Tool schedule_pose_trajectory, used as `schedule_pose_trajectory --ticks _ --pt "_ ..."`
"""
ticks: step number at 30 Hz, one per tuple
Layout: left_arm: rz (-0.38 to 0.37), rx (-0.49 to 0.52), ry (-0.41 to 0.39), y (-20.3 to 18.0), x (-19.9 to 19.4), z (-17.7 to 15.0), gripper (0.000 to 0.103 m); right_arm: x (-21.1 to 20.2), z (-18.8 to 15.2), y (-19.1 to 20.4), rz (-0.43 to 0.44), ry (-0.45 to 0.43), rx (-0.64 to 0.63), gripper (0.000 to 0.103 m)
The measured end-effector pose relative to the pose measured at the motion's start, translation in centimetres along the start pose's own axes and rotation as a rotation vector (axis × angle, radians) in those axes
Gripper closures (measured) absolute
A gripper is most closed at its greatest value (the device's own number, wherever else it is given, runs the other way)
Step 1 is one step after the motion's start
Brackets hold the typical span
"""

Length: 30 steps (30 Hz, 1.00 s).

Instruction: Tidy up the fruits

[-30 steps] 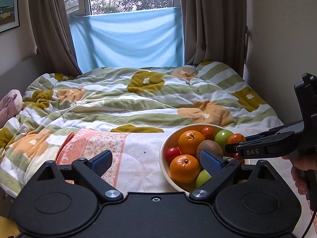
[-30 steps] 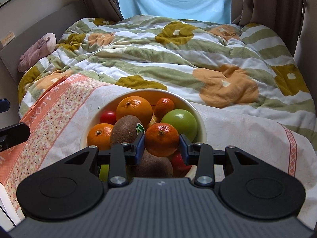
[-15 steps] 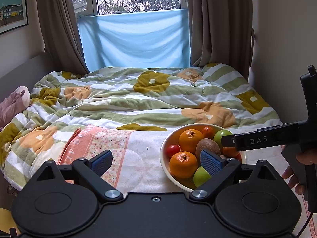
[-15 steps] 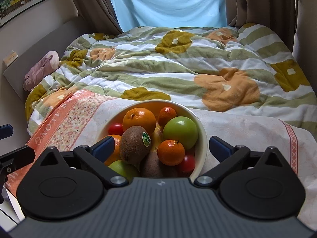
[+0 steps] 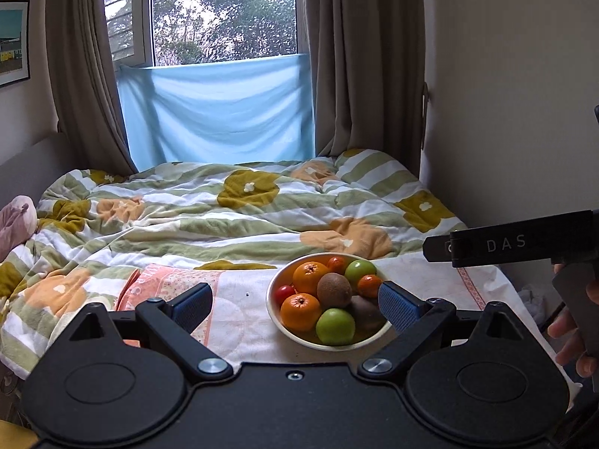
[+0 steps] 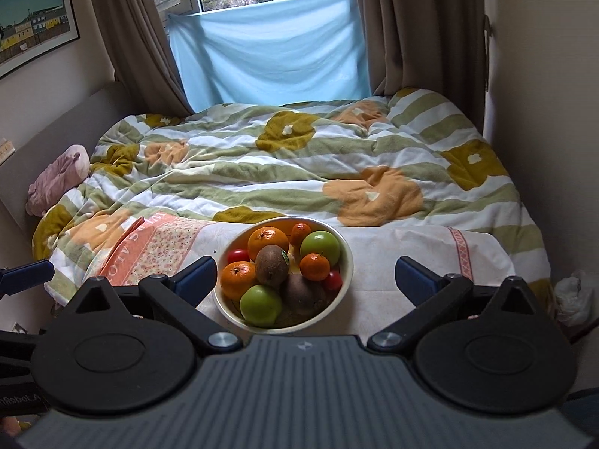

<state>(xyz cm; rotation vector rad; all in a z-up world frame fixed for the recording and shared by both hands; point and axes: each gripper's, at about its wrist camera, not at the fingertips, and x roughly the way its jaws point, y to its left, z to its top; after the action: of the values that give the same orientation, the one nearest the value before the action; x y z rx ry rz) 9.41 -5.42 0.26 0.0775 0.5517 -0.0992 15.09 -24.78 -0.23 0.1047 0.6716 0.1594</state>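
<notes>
Currently both tools, left tool [image 5: 295, 301] and right tool [image 6: 306, 275], stand fully open and empty; the round cream bowl of mixed fruit [image 6: 346, 262] sits ahead, below their fingertips.

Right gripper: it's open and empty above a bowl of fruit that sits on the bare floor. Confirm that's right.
Not quite. The right gripper is open and empty, and the bowl does hold fruit, but the bowl sits on a white cloth spread over the bed, not on the bare floor. The right wrist view shows this.
</notes>
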Motion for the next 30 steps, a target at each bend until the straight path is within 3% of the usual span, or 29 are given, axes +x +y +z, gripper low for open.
schedule_pose_trajectory --ticks 9,14,22,30 --pt "-0.065 0.002 -0.044 0.2 -6.6 -1.0 0.005 -10.0 -3.2 1.0 -0.109 -0.045 0.038 0.000" --pt "-0.051 -0.001 -0.046 1.0 -9.0 -1.4 0.005 -13.5 -5.2 2.1 -0.163 -0.052 0.009 0.000" --pt "-0.012 -0.006 -0.047 2.8 -12.1 -2.8 0.003 -17.6 -7.9 3.2 -0.210 -0.069 -0.007 0.000" --pt "0.010 0.007 -0.053 3.4 -13.8 -4.0 0.000 -19.0 -9.5 4.3 -0.206 -0.067 -0.013 0.000"
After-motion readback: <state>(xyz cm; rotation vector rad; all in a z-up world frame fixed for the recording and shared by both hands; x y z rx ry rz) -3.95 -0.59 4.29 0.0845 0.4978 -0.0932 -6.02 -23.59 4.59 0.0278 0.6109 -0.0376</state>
